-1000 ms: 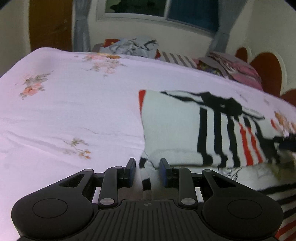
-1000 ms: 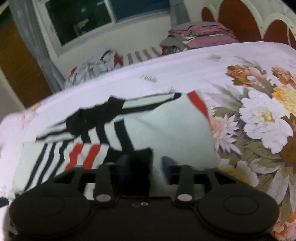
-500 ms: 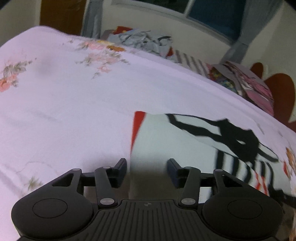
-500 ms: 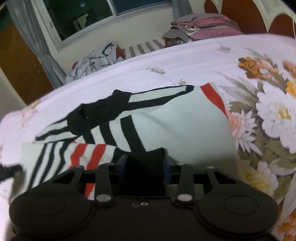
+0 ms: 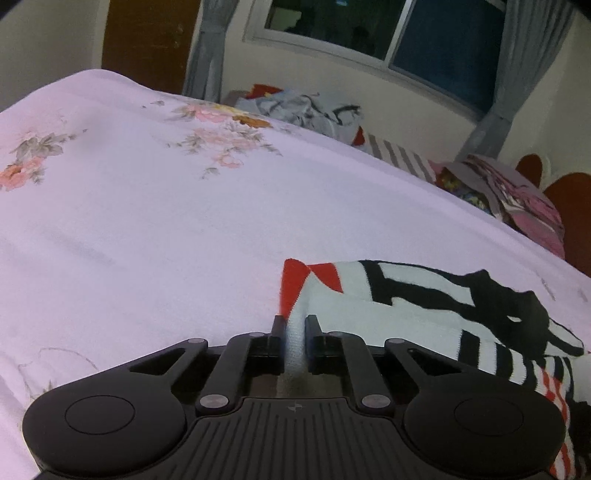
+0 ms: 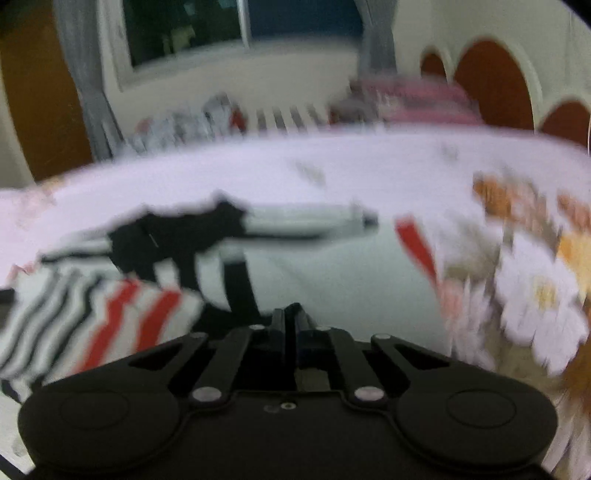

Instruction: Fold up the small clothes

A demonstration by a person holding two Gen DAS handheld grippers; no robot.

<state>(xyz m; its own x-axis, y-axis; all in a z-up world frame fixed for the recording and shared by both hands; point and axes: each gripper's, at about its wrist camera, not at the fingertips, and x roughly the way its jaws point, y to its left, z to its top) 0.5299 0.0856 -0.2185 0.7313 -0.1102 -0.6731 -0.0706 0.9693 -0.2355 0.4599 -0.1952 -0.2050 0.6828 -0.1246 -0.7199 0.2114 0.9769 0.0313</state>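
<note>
While the garment (image 5: 413,317) lies flat on the bed (image 5: 147,240), a white knit with black and red stripes, I have its near edge in both grips. My left gripper (image 5: 294,326) has just closed: the jaws pinch a ridge of white cloth close to the red-trimmed corner (image 5: 295,280). My right gripper (image 6: 291,319) has also just closed, jaws nearly touching, on the dark near edge of the same garment; that view is blurred, so I judge rather than see that cloth sits between them.

From both grippers the garment stretches away, toward the window (image 5: 369,33). Its long axis runs sideways across my two views, from the red corner by my left gripper to the striped sleeve (image 6: 92,317) bunched by my right one. Each hand is at its own end of the near edge, so neither is nearer overall.

The coming move, I judge, is to lift this edge and carry it over toward the window side, and the fold line would run along that long axis. Beyond the garment the bed is bare up to the clothes pile (image 5: 306,110) under the window, so there is room. Past the red corner, away from the garment, the bed is also open. A folded stack (image 5: 517,199) sits well clear by the headboard (image 6: 495,81).
</note>
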